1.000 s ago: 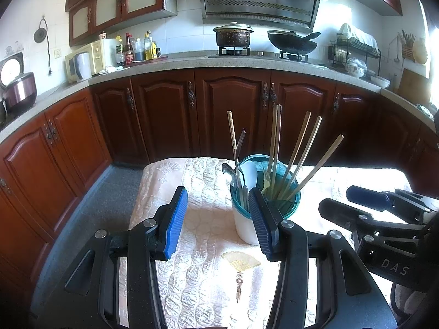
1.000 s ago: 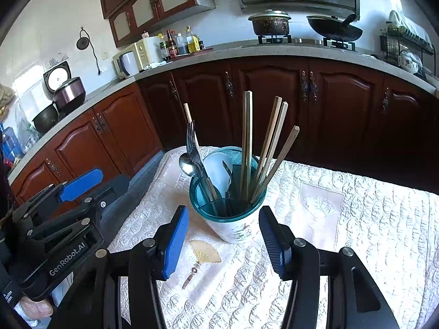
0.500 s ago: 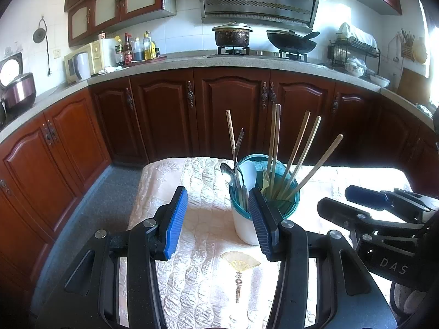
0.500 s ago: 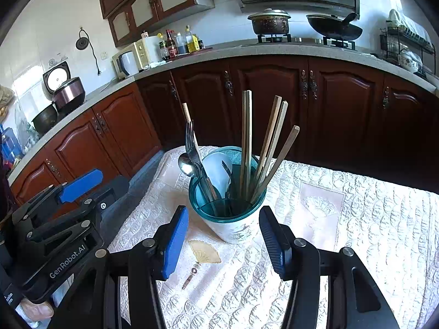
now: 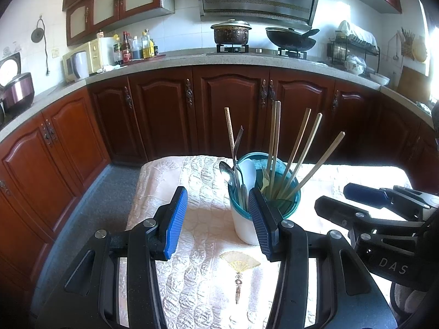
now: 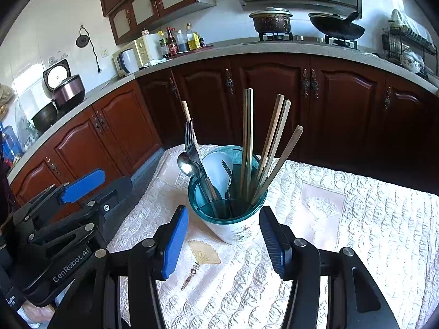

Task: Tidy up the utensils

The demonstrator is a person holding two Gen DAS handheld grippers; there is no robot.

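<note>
Nothing moved: teal-rimmed holder point(image 6: 233, 219) still bristles with chopsticks point(image 6: 248, 142).

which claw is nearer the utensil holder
Neither clearly. The left claw sits beside the utensil holder, its right pad overlapping it; the right claw frames it, open, not touching.

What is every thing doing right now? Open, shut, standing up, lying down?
Left gripper: open, empty.
Right gripper: open, empty.
Utensil holder: upright on the tablecloth.
Chopsticks: standing in the holder, leaning.
Fork: tines up.
Spoon: bowl up.
Pot: lid on.
Lower cabinet doors: shut.
</note>
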